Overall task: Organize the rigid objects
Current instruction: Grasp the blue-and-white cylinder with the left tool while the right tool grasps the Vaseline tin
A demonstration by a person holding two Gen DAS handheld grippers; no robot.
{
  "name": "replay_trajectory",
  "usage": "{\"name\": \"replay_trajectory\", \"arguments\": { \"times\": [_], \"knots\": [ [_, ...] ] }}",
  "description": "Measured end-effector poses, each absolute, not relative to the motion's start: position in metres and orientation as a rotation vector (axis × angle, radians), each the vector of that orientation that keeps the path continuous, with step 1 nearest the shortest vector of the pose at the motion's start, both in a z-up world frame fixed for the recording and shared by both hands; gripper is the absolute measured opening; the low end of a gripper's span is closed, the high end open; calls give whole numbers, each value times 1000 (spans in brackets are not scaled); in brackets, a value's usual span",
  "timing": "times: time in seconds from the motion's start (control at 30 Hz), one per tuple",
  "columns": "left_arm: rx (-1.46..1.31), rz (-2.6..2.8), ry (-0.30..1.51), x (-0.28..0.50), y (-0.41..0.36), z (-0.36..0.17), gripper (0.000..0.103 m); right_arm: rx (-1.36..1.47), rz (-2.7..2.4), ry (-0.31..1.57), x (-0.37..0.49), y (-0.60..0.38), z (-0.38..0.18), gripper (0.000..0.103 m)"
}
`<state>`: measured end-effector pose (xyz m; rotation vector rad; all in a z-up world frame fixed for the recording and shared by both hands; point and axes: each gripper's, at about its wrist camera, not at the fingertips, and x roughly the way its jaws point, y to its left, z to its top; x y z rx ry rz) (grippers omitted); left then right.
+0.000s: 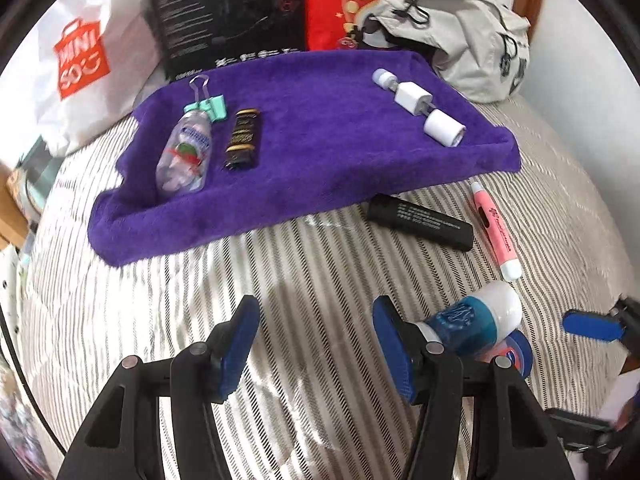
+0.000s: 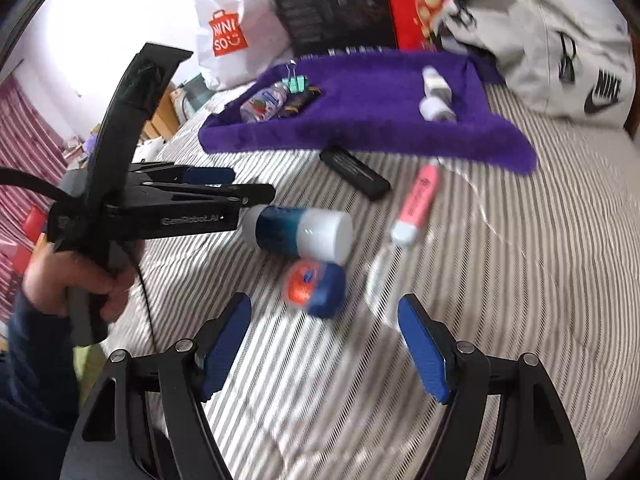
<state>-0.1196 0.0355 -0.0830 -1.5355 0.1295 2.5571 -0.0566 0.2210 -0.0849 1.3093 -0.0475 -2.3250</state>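
Purple towel (image 1: 320,140) lying across the striped bedcover (image 1: 320,280), already carrying a small clear bottle (image 1: 185,155), a mint clip (image 1: 210,106), a dark wrapped bar (image 1: 242,139) and a white plug piece (image 1: 418,107). Still waiting off the towel: a black tube (image 1: 420,222), a pink marker (image 1: 495,230), a blue-and-white bottle (image 1: 476,322) and a small blue jar (image 1: 516,354) tucked under it. Left tongs (image 1: 316,352) hovering low over the cover, jaws wide apart, holding nothing, right pad just beside the bottle. Possibly nudging that round bottle sideways and rolling it into the jar instead of straddling it.

Seen from the right wrist: right tongs (image 2: 324,348) likewise spread wide and empty, pointing at the blue jar (image 2: 316,290) just ahead. Blue-and-white bottle (image 2: 300,234) lying on its side, touching the jar. A hand (image 2: 78,284) gripping the left tool's handle, tool held level, tips at the bottle's near end. Risking a clash, both tongs crowding the same two touching things on soft, giving fabric.
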Motion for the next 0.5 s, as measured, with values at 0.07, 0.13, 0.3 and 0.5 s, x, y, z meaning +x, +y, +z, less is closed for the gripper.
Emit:
{"name": "replay_trajectory", "arguments": {
  "times": [0.07,0.13,0.3,0.5],
  "knots": [
    [-1536,2569,109,-118,29,-83,57,1298,-2349,-47,-56,212,-94,75],
    [-1534,2578,98,-116,23,-81,57,1266,-2409,-57,-54,205,-102,74],
    [-1528,2595,61,-113,10,-80,57,1191,-2574,31,-47,190,-109,59],
    [-1533,2598,20,-109,-3,-84,57,1185,-2617,86,-48,187,-111,40]
  ]
}}
